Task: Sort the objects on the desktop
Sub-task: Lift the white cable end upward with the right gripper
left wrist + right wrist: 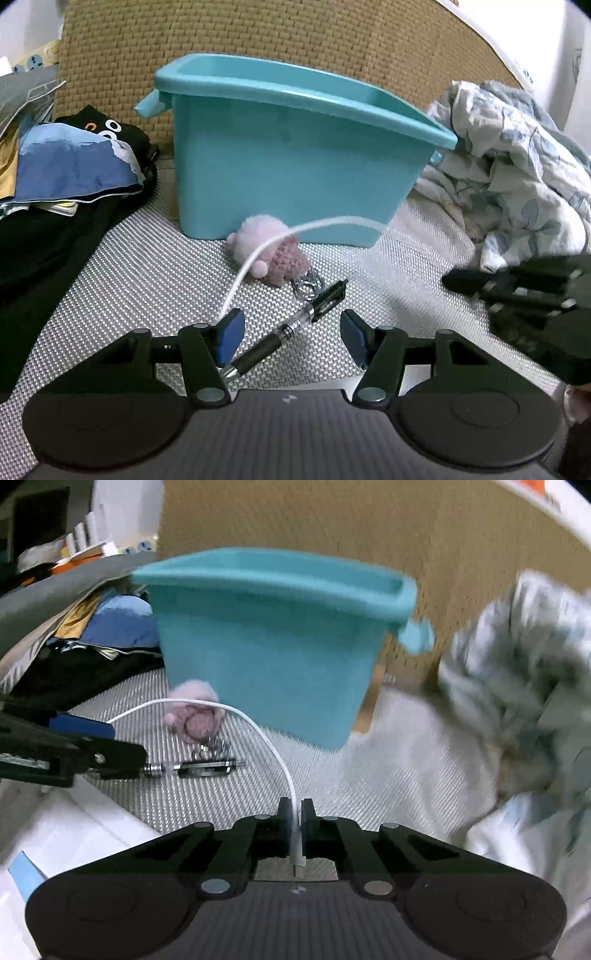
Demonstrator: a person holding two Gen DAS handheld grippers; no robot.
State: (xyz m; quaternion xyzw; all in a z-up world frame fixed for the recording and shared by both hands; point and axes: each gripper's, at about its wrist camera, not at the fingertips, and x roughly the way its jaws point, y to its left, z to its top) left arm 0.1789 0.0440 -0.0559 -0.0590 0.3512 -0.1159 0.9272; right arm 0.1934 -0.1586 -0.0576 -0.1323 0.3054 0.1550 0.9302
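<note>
A white cable [269, 248] arches over the woven grey mat [147, 280], in front of a teal plastic bin [288, 166]. My right gripper [295, 806] is shut on the cable [258, 723] near its plug end and shows as a dark blur [517, 284] at the right of the left wrist view. My left gripper [291, 325] is open just above the mat. A black pen [258, 350] lies between its fingers, close to the left blue pad [231, 332], with the cable's far end hidden behind that pad. A pink plush keychain [288, 258] with a metal ring rests by the bin's base.
A crumpled floral cloth [517, 155] is heaped at the right. Black fabric [55, 251] and a blue cloth [74, 166] pile up at the left. A tan woven panel [258, 33] stands behind the bin. A white box [74, 842] lies near my left gripper [107, 740].
</note>
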